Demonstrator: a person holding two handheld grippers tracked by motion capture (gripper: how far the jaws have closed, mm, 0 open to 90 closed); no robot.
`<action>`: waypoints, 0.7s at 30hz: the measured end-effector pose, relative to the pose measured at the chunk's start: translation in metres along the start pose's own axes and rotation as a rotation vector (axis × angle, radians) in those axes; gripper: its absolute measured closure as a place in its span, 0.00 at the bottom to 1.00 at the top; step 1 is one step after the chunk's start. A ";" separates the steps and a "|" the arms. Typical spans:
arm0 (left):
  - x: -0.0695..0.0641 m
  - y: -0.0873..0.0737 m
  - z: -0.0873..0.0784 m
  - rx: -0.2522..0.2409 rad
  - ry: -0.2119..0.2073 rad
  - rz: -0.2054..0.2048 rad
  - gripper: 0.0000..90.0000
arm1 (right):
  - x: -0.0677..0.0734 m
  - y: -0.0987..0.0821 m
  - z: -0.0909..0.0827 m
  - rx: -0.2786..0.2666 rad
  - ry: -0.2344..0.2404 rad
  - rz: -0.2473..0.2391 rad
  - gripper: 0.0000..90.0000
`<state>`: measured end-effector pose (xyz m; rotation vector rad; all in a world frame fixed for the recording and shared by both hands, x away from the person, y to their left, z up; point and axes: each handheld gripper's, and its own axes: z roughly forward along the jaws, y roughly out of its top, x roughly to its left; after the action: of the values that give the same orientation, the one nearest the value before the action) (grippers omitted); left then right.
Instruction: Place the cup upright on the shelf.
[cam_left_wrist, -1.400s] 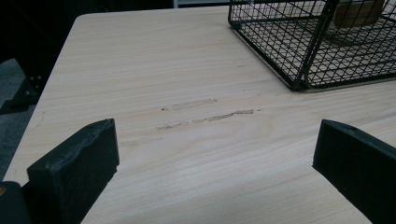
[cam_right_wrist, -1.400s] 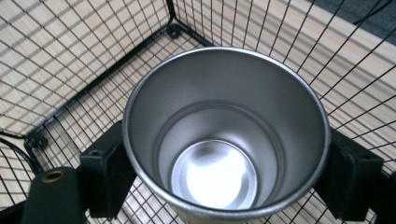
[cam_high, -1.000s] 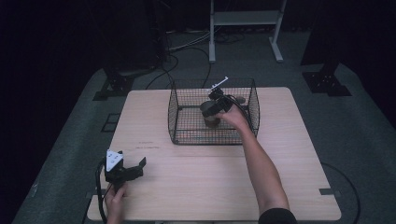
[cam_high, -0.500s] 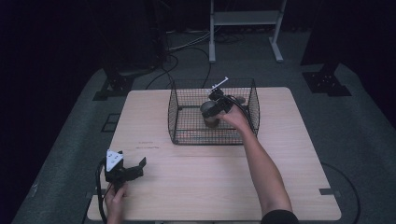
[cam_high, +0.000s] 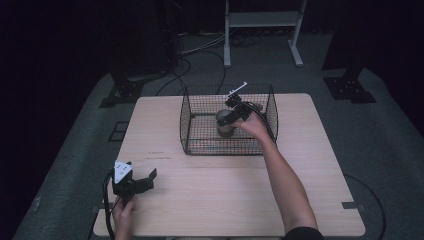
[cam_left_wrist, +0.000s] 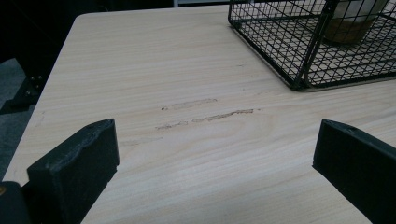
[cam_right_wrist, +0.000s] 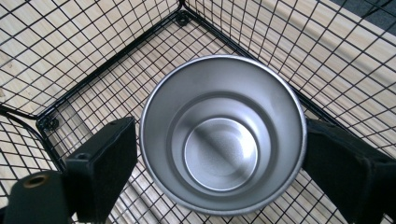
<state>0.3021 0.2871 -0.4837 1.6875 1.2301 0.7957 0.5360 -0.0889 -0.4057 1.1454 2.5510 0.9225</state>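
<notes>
From above, my right gripper (cam_high: 235, 116) reaches into the wire basket (cam_high: 200, 142) at the far middle of the table (cam_high: 225, 200), where a metal cup (cam_high: 225, 121) sits under my hand; whether the jaws touch the cup I cannot tell from here. My left gripper (cam_high: 142, 181) rests near the table's front left corner, well apart from the basket, jaws spread. Along my left gripper (cam_left_wrist: 215, 154), the jaws stand wide open with nothing between them, just bare wood with faint scuff marks (cam_left_wrist: 205, 112), and the basket's corner (cam_left_wrist: 299, 70) farther off. Along my right gripper (cam_right_wrist: 219, 149), I see what the high view hides: the cup (cam_right_wrist: 222, 140) is upright and empty inside the basket (cam_right_wrist: 70, 93), with a jaw close against each side of its rim.
</notes>
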 end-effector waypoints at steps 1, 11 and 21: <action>0.000 0.000 0.000 0.000 0.000 0.001 0.00 | 0.000 -0.001 -0.001 -0.003 0.001 0.003 0.12; -0.001 0.000 -0.001 -0.003 -0.001 0.008 0.00 | -0.001 -0.002 -0.010 -0.054 0.016 0.036 0.10; -0.002 0.000 -0.002 -0.004 -0.001 0.009 0.00 | 0.006 0.000 -0.037 -0.135 -0.007 0.061 0.10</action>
<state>0.3000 0.2861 -0.4832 1.6912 1.2203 0.8016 0.5167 -0.1014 -0.3765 1.1908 2.4185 1.0849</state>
